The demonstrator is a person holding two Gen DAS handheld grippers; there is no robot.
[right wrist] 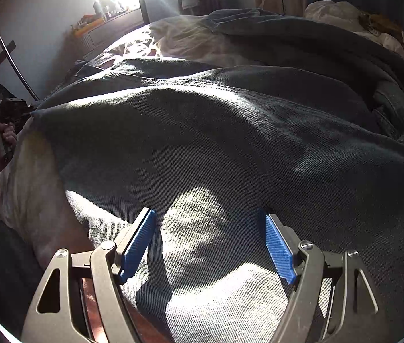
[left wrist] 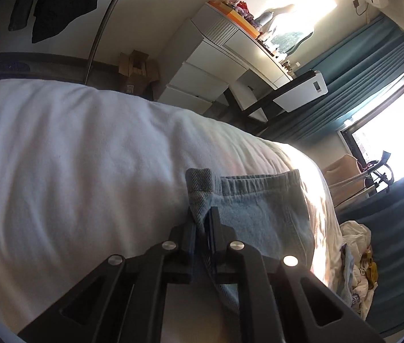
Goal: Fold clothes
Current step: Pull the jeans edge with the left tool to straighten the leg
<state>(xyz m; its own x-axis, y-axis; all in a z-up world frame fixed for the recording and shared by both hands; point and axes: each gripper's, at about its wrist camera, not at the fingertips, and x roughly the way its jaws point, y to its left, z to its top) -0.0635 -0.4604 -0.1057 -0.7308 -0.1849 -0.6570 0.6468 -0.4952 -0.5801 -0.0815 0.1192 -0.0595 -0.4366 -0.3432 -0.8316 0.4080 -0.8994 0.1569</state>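
Observation:
A pair of blue-grey jeans [right wrist: 202,131] lies spread over the bed. In the left wrist view my left gripper [left wrist: 203,220] is shut on a hem corner of the jeans [left wrist: 247,208], pinching the fabric between its fingers above the white bedsheet [left wrist: 73,154]. In the right wrist view my right gripper [right wrist: 209,225] is open, its blue pads [right wrist: 140,240] spread wide just over the denim, holding nothing. At the far left of that view a hand holds the left gripper [right wrist: 16,108] at the corner of the jeans.
A white dresser [left wrist: 216,65] and a cardboard box [left wrist: 136,68] stand by the wall. Teal curtains [left wrist: 373,80] hang by a bright window. A pile of other clothes [left wrist: 356,260] lies at the bed's edge, also in the right wrist view [right wrist: 359,20].

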